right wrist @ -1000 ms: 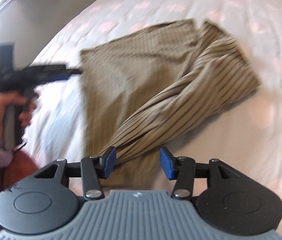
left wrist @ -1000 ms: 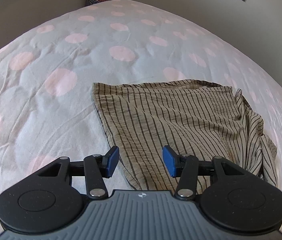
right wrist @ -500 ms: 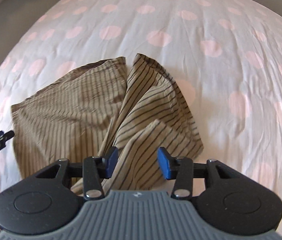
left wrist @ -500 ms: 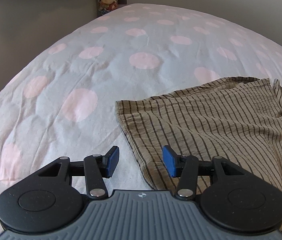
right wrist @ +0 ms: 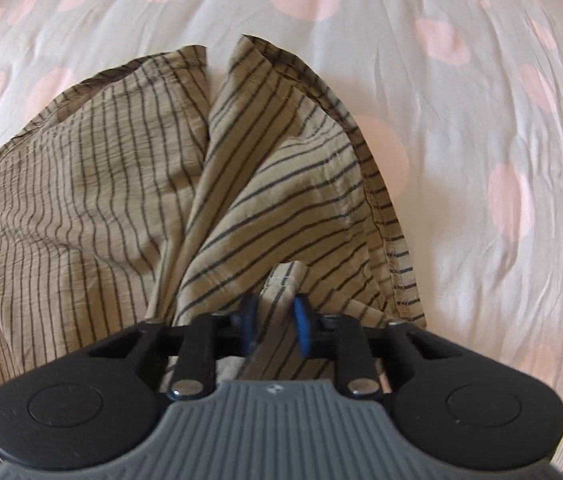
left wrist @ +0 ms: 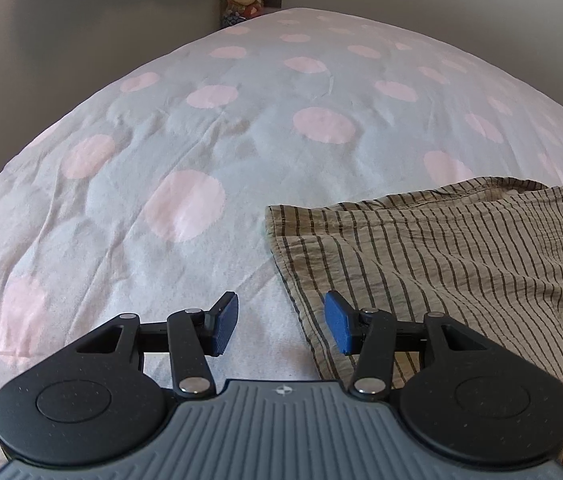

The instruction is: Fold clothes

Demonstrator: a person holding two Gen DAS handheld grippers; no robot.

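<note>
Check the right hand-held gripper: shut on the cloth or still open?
Shut on it. The right hand-held gripper has its blue pads pinching a bunched edge of the striped garment between them.

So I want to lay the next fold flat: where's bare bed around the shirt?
Free: the spotted sheet left of the shirt and beyond its far hem, and the strip right of it in the right view. Crowded: the bunched folds by the right gripper, shut on a fold. The left gripper is open at the shirt's left edge.
</note>
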